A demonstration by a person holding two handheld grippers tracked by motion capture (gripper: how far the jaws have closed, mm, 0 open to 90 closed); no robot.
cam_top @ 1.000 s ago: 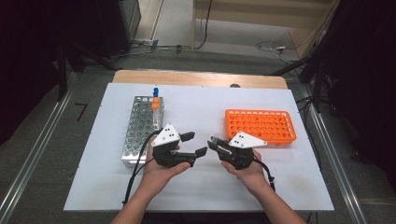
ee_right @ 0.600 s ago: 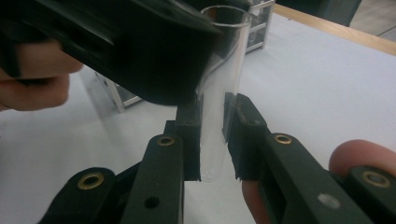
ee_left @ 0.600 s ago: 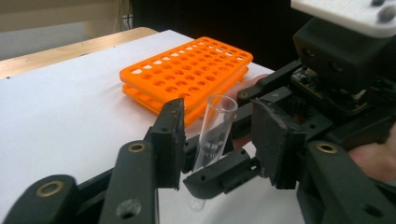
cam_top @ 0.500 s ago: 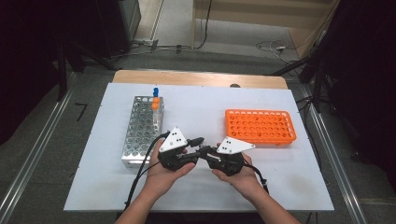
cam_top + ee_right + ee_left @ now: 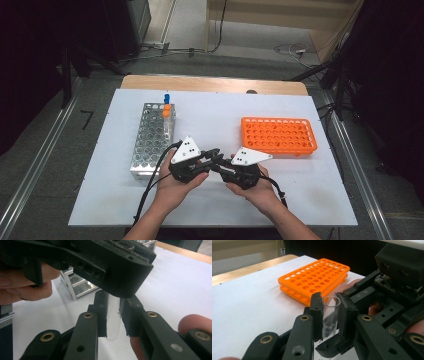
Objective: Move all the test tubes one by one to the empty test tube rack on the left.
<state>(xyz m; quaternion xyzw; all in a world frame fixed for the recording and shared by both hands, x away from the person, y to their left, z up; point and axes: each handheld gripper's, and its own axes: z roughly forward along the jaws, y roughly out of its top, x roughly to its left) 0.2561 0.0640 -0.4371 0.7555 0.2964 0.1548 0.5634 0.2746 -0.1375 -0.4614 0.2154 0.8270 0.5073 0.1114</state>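
Since the earlier high views the two hands have drawn together at lower centre of the frame, tips now meeting, and the left gripper (image 5: 214, 152) has just been closing its jaws with a clear glass tube (image 5: 331, 315) between them.

Left gripper view: tube stands upright at centre frame, open mouth up, both pads pressed on its sides. Clenched on the tube.

Right gripper view: right gripper (image 5: 113, 315) also grasps the same tube (image 5: 113, 320) lower down, rounded bottom poking out below the pads, the left tool's body looming across the top of that frame.

Tube therefore held by both claws at once, above the white table (image 5: 220, 112), between the metal rack (image 5: 150, 137) at centre left and the orange rack (image 5: 278, 135) at centre right.

Judgement: a hand-over in mid-air, receiving grip now made. Next likely the right claw letting go. Risk: twisting the glass while both grips hold.
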